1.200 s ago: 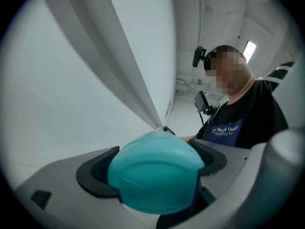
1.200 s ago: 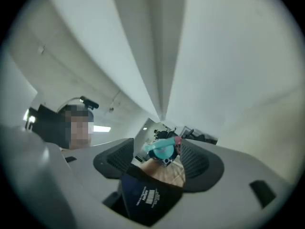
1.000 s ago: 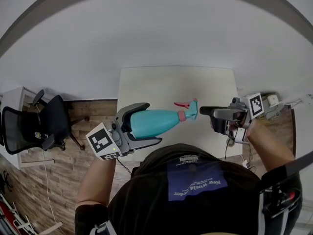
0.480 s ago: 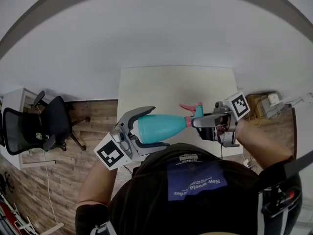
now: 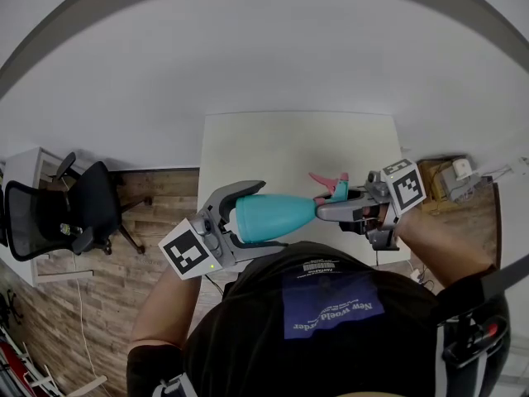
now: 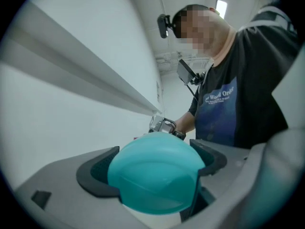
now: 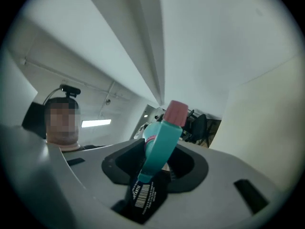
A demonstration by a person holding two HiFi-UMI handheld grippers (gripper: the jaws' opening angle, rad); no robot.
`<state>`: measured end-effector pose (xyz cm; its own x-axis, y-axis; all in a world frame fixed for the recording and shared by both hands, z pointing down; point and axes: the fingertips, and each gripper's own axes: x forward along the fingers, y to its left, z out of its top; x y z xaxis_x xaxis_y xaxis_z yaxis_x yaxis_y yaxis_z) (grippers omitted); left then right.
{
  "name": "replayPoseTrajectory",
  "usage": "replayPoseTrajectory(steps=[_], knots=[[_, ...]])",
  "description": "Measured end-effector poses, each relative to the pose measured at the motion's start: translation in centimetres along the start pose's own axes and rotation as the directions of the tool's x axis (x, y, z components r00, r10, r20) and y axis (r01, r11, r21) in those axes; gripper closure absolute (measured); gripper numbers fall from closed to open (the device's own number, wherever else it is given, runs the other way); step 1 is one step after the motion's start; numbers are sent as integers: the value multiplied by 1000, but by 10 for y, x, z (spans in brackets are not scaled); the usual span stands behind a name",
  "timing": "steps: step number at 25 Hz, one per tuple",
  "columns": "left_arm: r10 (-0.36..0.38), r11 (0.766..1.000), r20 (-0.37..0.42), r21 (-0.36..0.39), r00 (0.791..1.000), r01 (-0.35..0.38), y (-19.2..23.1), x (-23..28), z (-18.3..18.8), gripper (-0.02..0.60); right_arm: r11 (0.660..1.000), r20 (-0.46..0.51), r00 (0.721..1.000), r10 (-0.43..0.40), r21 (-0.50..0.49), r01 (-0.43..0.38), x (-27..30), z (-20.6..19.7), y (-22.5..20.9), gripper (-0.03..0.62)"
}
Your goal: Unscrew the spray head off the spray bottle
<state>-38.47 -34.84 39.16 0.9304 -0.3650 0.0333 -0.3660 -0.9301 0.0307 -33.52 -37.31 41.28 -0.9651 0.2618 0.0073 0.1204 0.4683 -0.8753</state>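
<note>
A teal spray bottle (image 5: 273, 216) lies level in the air over the table's near edge. My left gripper (image 5: 266, 216) is shut on its body. In the left gripper view the bottle's round base (image 6: 155, 173) fills the gap between the pads. The teal spray head (image 5: 335, 190) with a pink nozzle points right. My right gripper (image 5: 324, 209) has its jaws closing on it. In the right gripper view the pads sit against both sides of the spray head (image 7: 162, 140). A barcode label (image 7: 143, 194) hangs below it.
A white table (image 5: 273, 143) stands against a white wall. A black office chair (image 5: 74, 213) is on the wooden floor to the left. Small boxes and cables (image 5: 453, 176) lie by the table's right side. The person's torso is just behind the bottle.
The right gripper has come in from the right to the spray head, and its jaws have narrowed around it. The left gripper has shifted the bottle slightly right.
</note>
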Motion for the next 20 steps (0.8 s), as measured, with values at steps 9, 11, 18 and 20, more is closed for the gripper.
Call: replayPoseTrajectory(steps=[9,11,18,20], knots=[[-88,918,105,-377,991,121,7,-5,-14,114,832,-114,976,-185,-547,93,7,-2,14,461],[-101,878,127,-456,987,149,10,-5,-18,114,760,-125,969,-214,-645,85,8,-2,16,461],[-145,698,208,-671,967,249,13,-3,-27,114,460,-228,898,-377,-887,-32,7,-14,19,462],[-155,647,228,-712,961,273,11,-3,-28,114,377,-223,879,-421,-924,-54,6,-17,21,462]])
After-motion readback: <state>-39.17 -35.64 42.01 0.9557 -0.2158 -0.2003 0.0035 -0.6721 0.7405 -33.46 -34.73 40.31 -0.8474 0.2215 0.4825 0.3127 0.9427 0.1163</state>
